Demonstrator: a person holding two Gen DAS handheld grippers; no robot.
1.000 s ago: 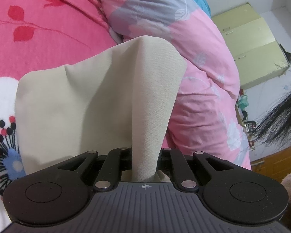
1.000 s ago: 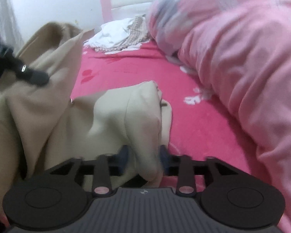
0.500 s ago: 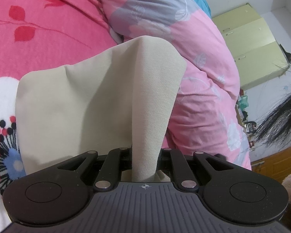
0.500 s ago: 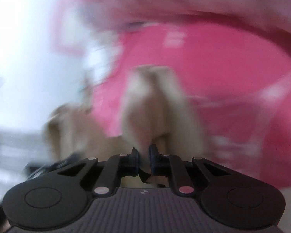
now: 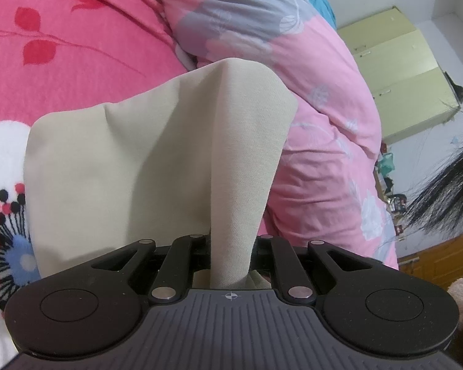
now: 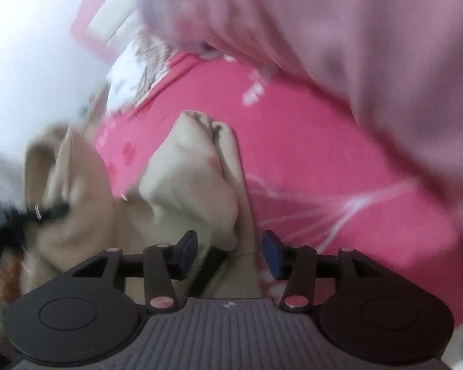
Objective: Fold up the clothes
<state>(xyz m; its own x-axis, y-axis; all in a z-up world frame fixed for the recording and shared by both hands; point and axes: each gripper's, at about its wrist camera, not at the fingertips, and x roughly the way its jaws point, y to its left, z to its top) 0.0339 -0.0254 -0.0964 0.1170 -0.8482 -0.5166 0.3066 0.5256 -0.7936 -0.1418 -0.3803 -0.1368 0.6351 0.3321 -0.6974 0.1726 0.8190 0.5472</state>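
Note:
A beige garment lies on the pink floral bedsheet. My left gripper is shut on a raised fold of it, and the cloth rises like a tent from the jaws. In the blurred right wrist view, the same beige garment is bunched just ahead of my right gripper. Its jaws are opening, and the blue pads stand apart. A loose edge of cloth lies between them with no pad pressing on it. The other gripper shows dark at the left, on the cloth.
A bulky pink quilt lies along the bed behind the garment. White and checked clothes are piled near the headboard. Yellow-green cabinets stand against the far wall. A person's dark hair hangs in at the right.
My right gripper has rolled and swung sideways. It closed on the bunched cloth half a second ago and now its jaws have let go and spread. The left gripper and its fold have kept still.

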